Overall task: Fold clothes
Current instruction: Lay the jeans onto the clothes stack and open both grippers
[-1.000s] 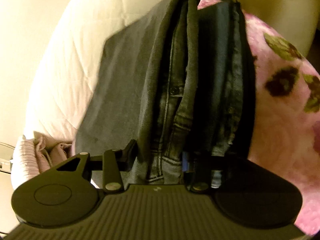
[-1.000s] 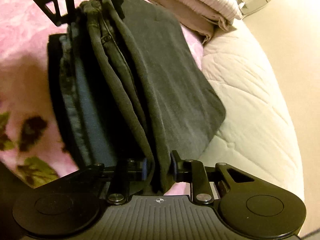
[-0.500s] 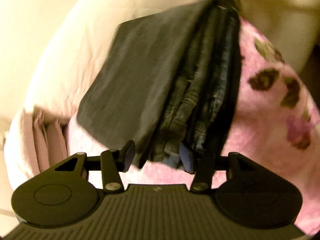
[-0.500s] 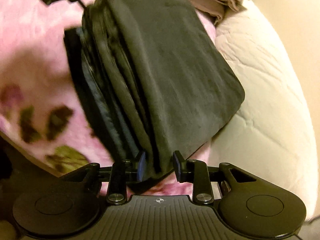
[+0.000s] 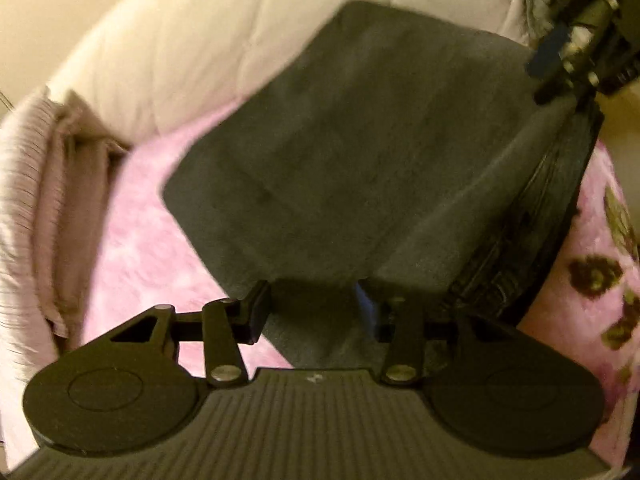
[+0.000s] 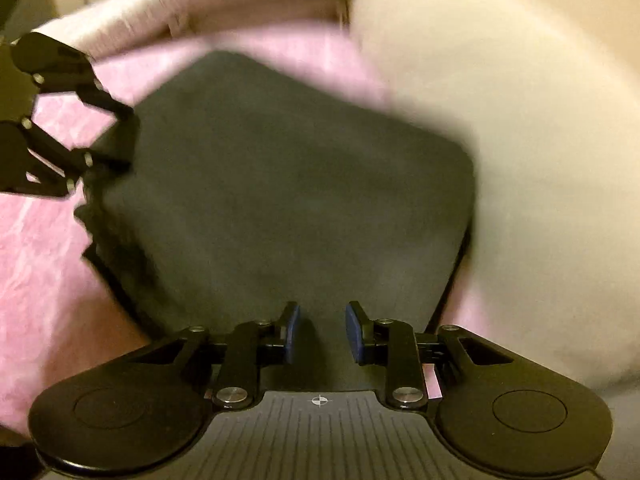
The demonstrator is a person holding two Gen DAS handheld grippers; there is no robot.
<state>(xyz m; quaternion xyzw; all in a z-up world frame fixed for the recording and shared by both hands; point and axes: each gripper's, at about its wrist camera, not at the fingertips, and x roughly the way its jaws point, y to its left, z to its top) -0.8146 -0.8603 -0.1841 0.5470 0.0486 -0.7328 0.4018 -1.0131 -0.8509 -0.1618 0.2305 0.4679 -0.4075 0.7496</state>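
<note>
One folded stack of dark clothes (image 5: pixel 360 140), a smooth charcoal garment over blue jeans (image 5: pixel 540 220), lies on a pink flowered blanket (image 5: pixel 140 240) beside a cream quilt (image 5: pixel 220 40). The picture is blurred. At one end, the left claw (image 5: pixel 311 308) is closing, with cloth filling its gap. At the other end, the right claw (image 6: pixel 322 332) stands narrowly parted, its blue pads apparently clear of the cloth. With only one end gripped, the layers could slide apart and undo the fold.
</note>
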